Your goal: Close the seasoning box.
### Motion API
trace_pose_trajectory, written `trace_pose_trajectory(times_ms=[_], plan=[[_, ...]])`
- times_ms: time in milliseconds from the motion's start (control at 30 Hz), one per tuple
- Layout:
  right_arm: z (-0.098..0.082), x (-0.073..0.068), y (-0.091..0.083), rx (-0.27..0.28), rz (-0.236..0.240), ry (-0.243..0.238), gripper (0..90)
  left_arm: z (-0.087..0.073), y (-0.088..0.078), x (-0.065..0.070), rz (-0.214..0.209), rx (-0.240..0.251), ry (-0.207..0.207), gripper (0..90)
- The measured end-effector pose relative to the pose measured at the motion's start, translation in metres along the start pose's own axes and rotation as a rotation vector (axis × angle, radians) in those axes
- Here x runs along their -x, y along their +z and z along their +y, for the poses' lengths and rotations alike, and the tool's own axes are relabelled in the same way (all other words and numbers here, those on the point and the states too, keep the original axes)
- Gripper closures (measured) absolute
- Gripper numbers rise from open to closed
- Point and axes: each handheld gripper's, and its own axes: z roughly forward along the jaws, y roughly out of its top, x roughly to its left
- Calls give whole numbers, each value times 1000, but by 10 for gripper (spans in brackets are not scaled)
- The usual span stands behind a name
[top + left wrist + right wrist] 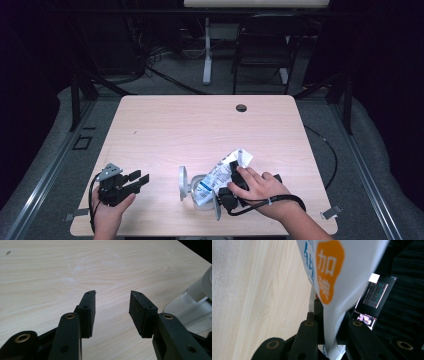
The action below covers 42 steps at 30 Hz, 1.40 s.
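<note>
A white pouch with blue print lies tilted at the front middle of the table, its lower end inside a clear container. My right gripper is shut on the pouch, and a hand covers most of that gripper. In the right gripper view the jaws pinch the pouch, which bears an orange label. My left gripper rests low at the front left, open and holding nothing. Its spread fingertips point over bare wood, with the clear container at the right edge.
A round grey rim stands on edge at the container's left, and another disc sits at its front right. The wooden table has a cable hole at the back. A chair stands beyond it.
</note>
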Motion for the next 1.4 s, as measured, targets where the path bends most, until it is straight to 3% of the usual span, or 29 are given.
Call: trace_pose_trajectory(times_ms=[767, 933, 1400], plan=[[-4, 1, -2, 29, 32, 92, 845, 0, 0, -1, 1, -3, -2, 569], [-5, 1, -3, 25, 36, 85, 848, -1, 1, -1, 1, -2, -3, 569], [-11, 0, -6, 44, 80, 183, 852, -1, 1, -1, 1, -5, -4, 569]])
